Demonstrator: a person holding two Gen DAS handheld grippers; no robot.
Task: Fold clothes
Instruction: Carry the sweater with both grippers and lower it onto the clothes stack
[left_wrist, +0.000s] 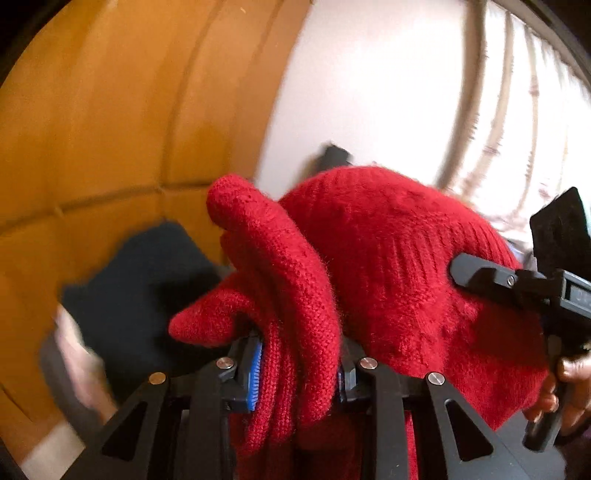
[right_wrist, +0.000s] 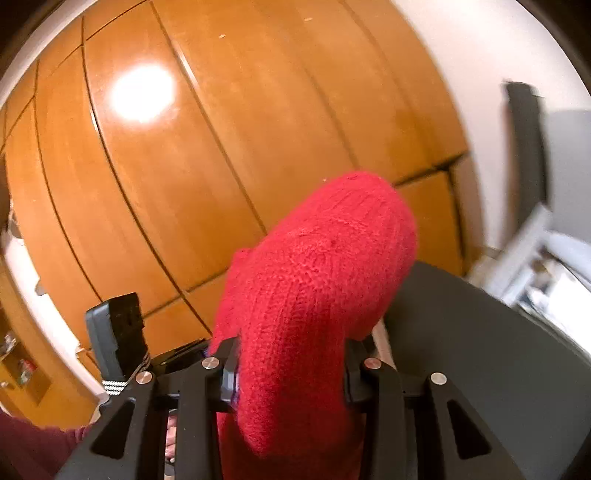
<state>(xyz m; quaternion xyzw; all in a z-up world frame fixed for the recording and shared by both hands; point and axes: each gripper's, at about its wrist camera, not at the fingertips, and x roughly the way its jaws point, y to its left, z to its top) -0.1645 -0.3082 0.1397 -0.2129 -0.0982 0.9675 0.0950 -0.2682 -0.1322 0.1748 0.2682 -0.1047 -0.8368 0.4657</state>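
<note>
While both my tools clamp the fuzzy red knitted sweater (left_wrist: 388, 258), it fills the lower centre of each frame, lifted against the orange wooden wardrobe doors (right_wrist: 221, 147). My left tool (left_wrist: 299, 369) is closed on a bunched fold; my right tool (right_wrist: 291, 369) is closed on another thick wad. I judge I'm holding it up so the knit hangs free and can be squared for a fold. In the right view its bulge points toward the upper right, long axis running diagonally up from the jaws. A dark garment (left_wrist: 140, 288) sits at lower left.
</note>
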